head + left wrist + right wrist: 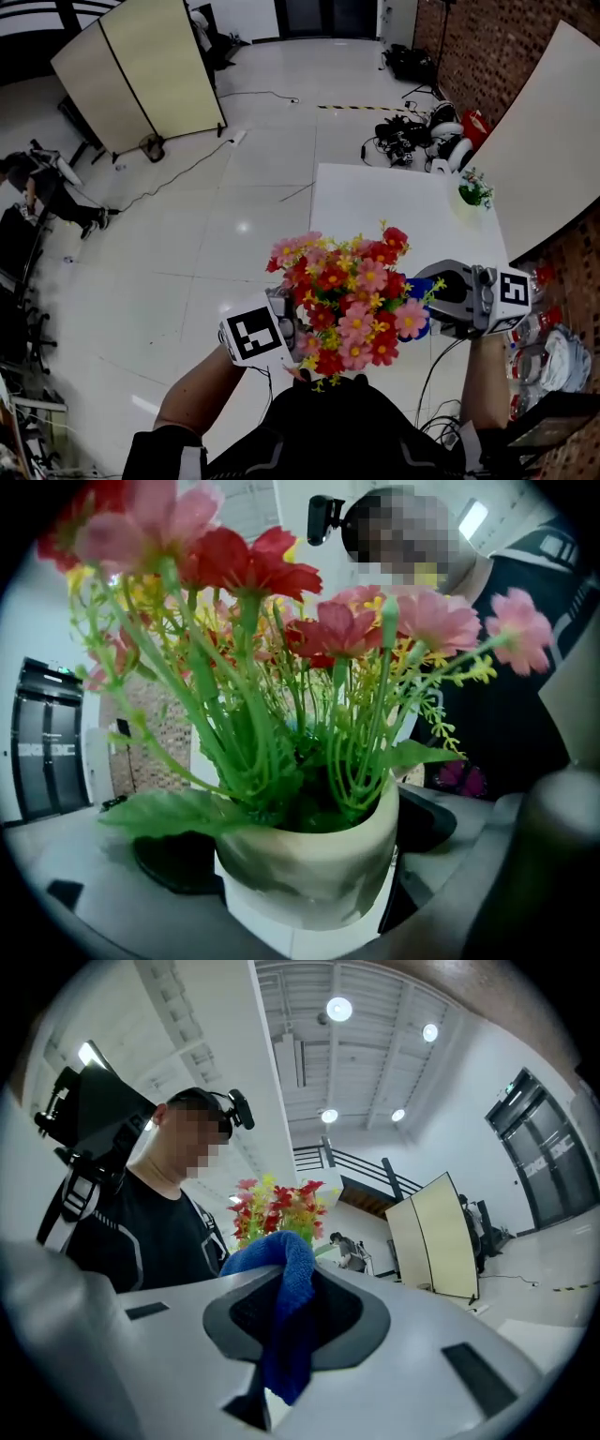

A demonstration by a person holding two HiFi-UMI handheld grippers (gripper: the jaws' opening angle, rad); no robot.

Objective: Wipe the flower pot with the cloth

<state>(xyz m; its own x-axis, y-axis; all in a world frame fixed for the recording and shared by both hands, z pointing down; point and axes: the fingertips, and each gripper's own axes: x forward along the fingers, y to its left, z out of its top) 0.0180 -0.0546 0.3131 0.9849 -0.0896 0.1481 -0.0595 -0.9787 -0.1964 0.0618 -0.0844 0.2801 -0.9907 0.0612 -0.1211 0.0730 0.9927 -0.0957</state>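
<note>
The flower pot (pixel 309 860) is clamped between the dark pads (pixel 178 860) of the left gripper (pixel 286 330) and is held off the white table (pixel 375 202), close in front of the person's chest. In the head view the pot is hidden under its red and pink flowers (pixel 347 300). The left forearm (pixel 202 389) is raised from the lower left, with the gripper turned inward toward the right. The blue cloth (pixel 286 1312) is pinched between the closed jaws of the right gripper (pixel 433 298), with a loop bulging above them and an end hanging below. The right forearm (pixel 483 380) is held nearly upright, and its gripper is pointed left at the flowers, just beside them.
</note>
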